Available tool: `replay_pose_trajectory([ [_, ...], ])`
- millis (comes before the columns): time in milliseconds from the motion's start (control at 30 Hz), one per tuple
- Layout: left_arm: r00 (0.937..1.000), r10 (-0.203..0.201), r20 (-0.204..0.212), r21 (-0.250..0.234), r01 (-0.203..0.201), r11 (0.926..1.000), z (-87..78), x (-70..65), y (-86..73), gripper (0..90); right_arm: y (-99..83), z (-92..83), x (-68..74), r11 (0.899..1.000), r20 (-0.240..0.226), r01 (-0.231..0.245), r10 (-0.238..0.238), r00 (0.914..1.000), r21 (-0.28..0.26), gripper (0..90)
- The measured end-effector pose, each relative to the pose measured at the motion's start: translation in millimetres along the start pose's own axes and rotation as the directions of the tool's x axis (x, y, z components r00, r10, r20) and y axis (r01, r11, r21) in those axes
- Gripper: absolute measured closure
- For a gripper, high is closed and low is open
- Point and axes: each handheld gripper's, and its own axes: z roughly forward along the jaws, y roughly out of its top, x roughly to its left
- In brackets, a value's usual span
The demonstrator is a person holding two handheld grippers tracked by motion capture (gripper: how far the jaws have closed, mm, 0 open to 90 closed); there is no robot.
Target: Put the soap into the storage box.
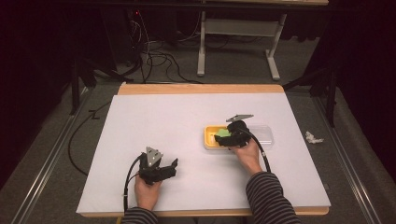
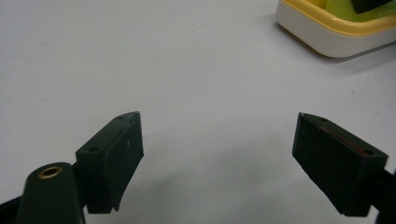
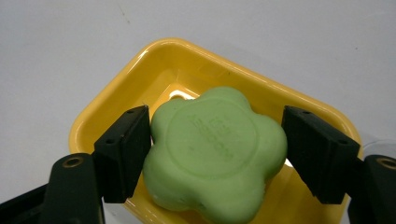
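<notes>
The green flower-shaped soap (image 3: 215, 151) sits over the yellow dish (image 3: 116, 109), squarely between our right gripper's (image 3: 215, 156) jaws. The left jaw touches its side; the right jaw looks just off the far lobe, maybe barely touching, hard to call. So the jaws bracket it at roughly soap width, with no firm clamp that we can confirm. The soap is round-ish with no real long axis, its embossed face toward the camera. In the high view the dish (image 1: 208, 140) lies right of centre on the tabletop (image 1: 154, 116), with a clear lid (image 1: 266, 133) beside it. Our left gripper (image 2: 218, 149) hovers well apart, jaws wide, holding nothing. Right hand is clearly the working one.
</notes>
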Motion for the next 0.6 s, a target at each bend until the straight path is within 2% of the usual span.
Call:
replay_pose_trajectory([
  [167,1.0000,0.001,0.000,0.000,-0.001,1.0000,0.0,0.0,0.0,17.0,1.7,-7.8,-1.8,0.999,-0.013,-0.022,0.022,0.9997,-0.040,28.2],
  [400,1.0000,-0.004,0.000,-0.002,0.004,1.0000,0.1,-0.1,0.1,17.0,-0.1,-11.3,-2.7,0.999,0.008,-0.015,0.016,0.9998,-0.052,29.0],
  [600,1.0000,-0.003,0.000,0.000,0.003,1.0000,0.3,-0.1,0.0,17.0,-0.4,-18.4,-3.1,0.997,0.001,-0.014,0.014,0.9999,-0.079,29.5],
])
